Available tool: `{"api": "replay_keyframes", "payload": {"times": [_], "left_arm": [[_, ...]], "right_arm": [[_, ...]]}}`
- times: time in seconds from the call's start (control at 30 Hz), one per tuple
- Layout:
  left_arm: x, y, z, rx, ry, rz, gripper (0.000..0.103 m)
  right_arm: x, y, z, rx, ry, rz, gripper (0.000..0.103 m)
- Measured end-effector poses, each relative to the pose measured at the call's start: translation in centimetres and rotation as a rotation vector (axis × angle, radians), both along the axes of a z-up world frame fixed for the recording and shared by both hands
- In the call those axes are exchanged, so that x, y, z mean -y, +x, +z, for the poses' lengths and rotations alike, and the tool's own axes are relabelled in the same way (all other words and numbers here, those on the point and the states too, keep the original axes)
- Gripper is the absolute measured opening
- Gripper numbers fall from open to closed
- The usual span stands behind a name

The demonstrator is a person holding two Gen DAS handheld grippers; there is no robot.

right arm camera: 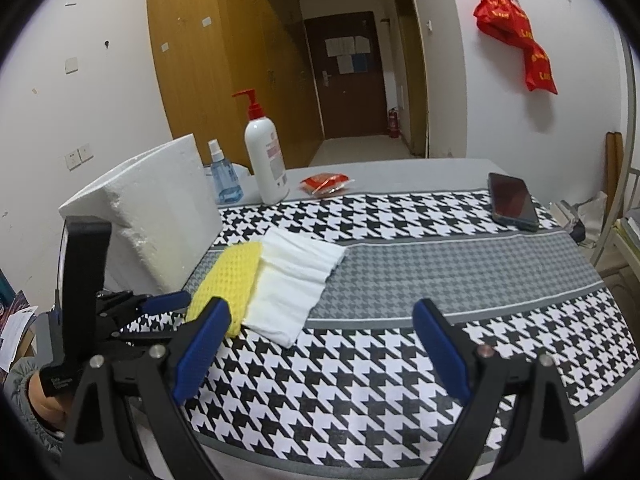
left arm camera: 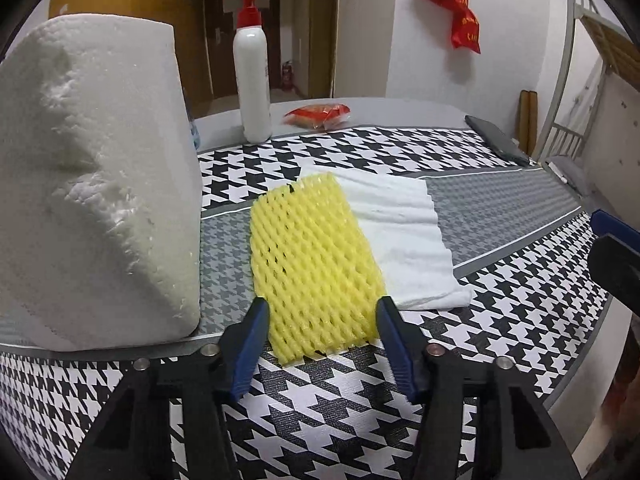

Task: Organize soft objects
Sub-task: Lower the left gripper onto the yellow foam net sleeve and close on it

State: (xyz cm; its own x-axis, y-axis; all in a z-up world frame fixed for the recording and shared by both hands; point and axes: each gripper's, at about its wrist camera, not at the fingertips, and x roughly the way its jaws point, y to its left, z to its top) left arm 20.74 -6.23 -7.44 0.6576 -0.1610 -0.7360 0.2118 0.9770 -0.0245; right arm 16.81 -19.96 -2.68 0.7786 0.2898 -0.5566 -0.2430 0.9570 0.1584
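**Left gripper straddling the foam net**

I am bringing the left gripper (left arm camera: 322, 334) around the yellow foam net (left arm camera: 316, 264), jaws apart, pads beside its near end, not visibly pressing. Its long axis is running toward twelve o'clock. The right gripper (right arm camera: 320, 344) is hanging released, farther off, the net at its ten o'clock.

Left gripper (left arm camera: 322, 316): angled down at the yellow net (left arm camera: 316, 264), jaws partly apart, one blue pad at each side of the net's near end; actual contact cannot be told.
Right gripper (right arm camera: 320, 344): jaws wide apart, nothing between them, right of the net.
Hand (right arm camera: 44, 400): on the left gripper's handle.
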Motion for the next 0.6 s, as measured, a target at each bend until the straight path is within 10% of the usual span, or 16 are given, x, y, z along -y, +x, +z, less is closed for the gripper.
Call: {"api": "replay_keyframes", "payload": {"times": [0.33,0.6], "left_arm": [[-0.1,0.0,0.1,-0.004,0.015,0.007,0.014],[0.0,-1.0,1.5,0.047,-0.007,-0.043,0.011]], "right_arm": [[0.3,0.2,-0.4,-0.017,0.004,-0.007,0.095],[0.2,0.3,-0.6,-0.029,0.002,-0.013,0.095]]}}
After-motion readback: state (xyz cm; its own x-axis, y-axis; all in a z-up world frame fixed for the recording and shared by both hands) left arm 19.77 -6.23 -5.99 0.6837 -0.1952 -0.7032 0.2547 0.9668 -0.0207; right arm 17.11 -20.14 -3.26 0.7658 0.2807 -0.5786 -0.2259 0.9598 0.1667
